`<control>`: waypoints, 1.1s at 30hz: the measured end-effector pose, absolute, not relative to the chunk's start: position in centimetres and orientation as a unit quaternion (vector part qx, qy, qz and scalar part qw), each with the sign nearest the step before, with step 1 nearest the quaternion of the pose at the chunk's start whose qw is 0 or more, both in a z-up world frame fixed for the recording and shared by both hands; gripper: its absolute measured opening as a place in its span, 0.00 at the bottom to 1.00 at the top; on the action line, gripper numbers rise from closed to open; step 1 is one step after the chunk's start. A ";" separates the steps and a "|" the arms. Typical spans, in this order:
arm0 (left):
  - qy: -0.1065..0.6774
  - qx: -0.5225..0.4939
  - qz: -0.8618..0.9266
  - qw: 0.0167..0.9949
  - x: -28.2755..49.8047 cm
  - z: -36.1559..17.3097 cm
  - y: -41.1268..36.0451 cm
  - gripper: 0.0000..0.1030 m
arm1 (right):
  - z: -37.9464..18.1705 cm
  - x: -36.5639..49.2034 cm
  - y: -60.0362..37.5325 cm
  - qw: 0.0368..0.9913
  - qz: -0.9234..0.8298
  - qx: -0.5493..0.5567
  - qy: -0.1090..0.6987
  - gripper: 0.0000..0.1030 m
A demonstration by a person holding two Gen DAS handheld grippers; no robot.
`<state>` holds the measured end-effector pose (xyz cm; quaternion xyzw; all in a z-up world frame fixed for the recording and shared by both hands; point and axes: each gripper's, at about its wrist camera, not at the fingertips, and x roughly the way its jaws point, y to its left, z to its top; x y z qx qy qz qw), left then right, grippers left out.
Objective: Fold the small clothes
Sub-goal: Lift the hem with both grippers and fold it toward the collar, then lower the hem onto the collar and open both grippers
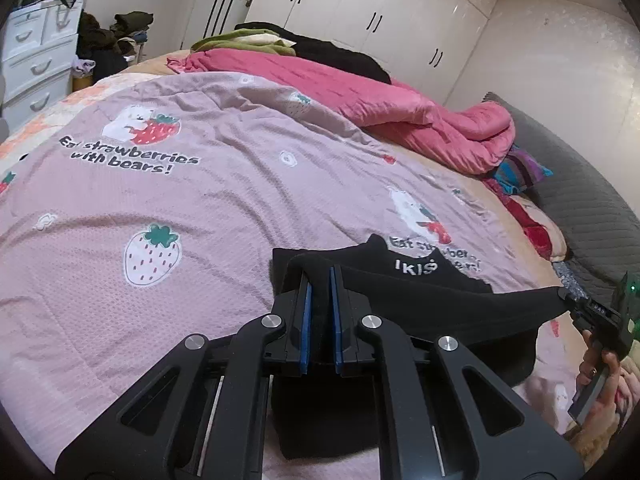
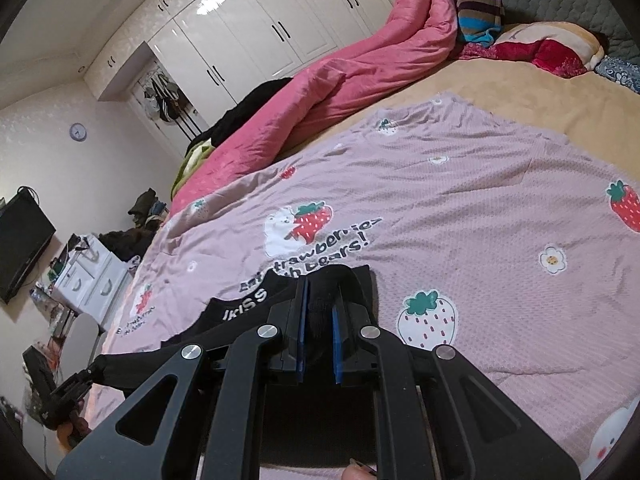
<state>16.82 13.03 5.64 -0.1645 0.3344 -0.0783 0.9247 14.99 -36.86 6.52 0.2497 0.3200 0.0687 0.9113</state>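
You have the black garment (image 1: 420, 296) pinched at each end, left tongs (image 1: 320, 280) and right tongs (image 2: 320, 292) clamped on opposite corners, stretching it taut just above the pink strawberry blanket (image 1: 160, 200) on the bed, likely to square it for a fold. Its lower part hides beneath the tongs, so its shape is unclear

The small garment (image 1: 432, 300) is black, with white lettering on its waistband. The left tongs (image 1: 320, 280) and right tongs (image 2: 320, 300) are black with blue pads. The blanket (image 1: 224, 208) is dusty pink, printed with red and pale pink strawberries, white bears, white flowers and black words. On the far side, the quilt (image 1: 380, 100) is deep pink. A striped cloth (image 2: 478, 8) shows purple, turquoise and brown bands. The wardrobe (image 2: 256, 28) is glossy cream with black handles.
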 end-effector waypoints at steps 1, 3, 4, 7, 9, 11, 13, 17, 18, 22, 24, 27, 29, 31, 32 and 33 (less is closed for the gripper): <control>0.335 -0.163 -0.077 0.925 16.9 5.5 13.0 0.03 | 6.1 15.3 -36.8 0.911 0.066 0.248 0.325 0.09; 0.337 -0.159 -0.074 0.925 17.3 5.0 12.8 0.03 | 5.5 15.6 -36.7 0.910 0.063 0.245 0.328 0.09; 0.339 -0.159 -0.072 0.925 17.4 4.8 12.8 0.03 | 5.2 15.8 -36.6 0.910 0.062 0.243 0.331 0.09; 0.344 -0.159 -0.068 0.923 17.8 4.0 12.7 0.03 | 4.5 16.1 -36.3 0.912 0.056 0.230 0.336 0.09; 0.349 -0.162 -0.066 0.921 17.9 3.5 12.7 0.03 | 4.2 16.3 -36.2 0.912 0.051 0.224 0.339 0.09; 0.353 -0.162 -0.062 0.919 17.9 3.1 12.6 0.06 | 3.8 16.4 -36.0 0.914 0.044 0.216 0.342 0.10; 0.351 -0.163 -0.051 0.920 17.8 3.0 12.7 0.09 | 3.6 16.4 -36.1 0.914 0.040 0.215 0.342 0.15; 0.342 -0.167 -0.047 0.924 17.2 3.6 13.0 0.12 | 3.2 16.2 -36.2 0.917 0.030 0.208 0.340 0.21; 0.338 -0.163 -0.047 0.926 16.9 3.8 12.8 0.12 | 3.2 16.1 -36.3 0.917 0.030 0.208 0.339 0.22; 0.333 -0.144 -0.064 0.930 15.7 4.4 11.3 0.12 | 3.5 15.1 -36.2 0.925 0.019 0.198 0.324 0.22; 0.335 -0.127 -0.076 0.931 15.1 4.5 10.2 0.12 | 3.7 14.5 -35.7 0.929 0.021 0.182 0.320 0.21; 0.354 -0.105 -0.105 0.923 14.5 3.9 8.3 0.12 | 3.7 13.9 -34.1 0.932 0.044 0.140 0.332 0.13; 0.372 -0.083 -0.123 0.916 14.3 3.1 6.7 0.11 | 3.3 13.9 -32.5 0.930 0.058 0.102 0.348 0.13; 0.388 -0.060 -0.128 0.911 14.4 2.0 5.5 0.11 | 2.4 14.3 -30.9 0.925 0.068 0.071 0.368 0.12; 0.400 -0.049 -0.128 0.906 14.6 1.1 4.9 0.11 | 1.8 14.6 -30.1 0.919 0.071 0.056 0.383 0.12; 0.410 -0.041 -0.125 0.903 14.9 0.4 4.6 0.11 | 1.3 14.8 -29.5 0.916 0.071 0.046 0.392 0.12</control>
